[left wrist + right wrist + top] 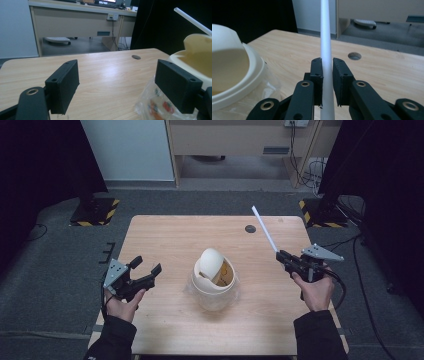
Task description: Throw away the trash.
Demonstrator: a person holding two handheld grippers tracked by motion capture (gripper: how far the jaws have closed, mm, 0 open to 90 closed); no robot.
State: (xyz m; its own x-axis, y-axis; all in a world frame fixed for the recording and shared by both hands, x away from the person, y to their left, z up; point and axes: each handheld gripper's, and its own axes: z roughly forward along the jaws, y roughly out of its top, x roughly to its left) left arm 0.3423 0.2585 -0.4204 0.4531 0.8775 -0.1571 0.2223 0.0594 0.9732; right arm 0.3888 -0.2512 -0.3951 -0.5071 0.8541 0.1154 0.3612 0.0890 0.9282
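A cream cup (pixel 215 279) with a domed lid tipped open stands at the table's middle on a crumpled clear plastic bag (pixel 192 289). My left gripper (pixel 148 265) hovers open to the left of it, with only bare tabletop between its pads. In the left gripper view the cup (pixel 195 62) and the bag (pixel 152 105) lie just beyond the right jaw. My right gripper (pixel 280 254), right of the cup, is shut on a long white straw (pixel 264 227) that slants up and away. In the right gripper view the straw (pixel 325 30) runs upward from between the pads, and the cup (pixel 229 67) is at the left.
The wooden table (pixel 165 235) has a round dark hole (pixel 250 228) near its far edge. Beyond it are a pale desk (pixel 230 140), loose cables (pixel 310 170) and two dark stands on yellow-black striped bases (pixel 95 212).
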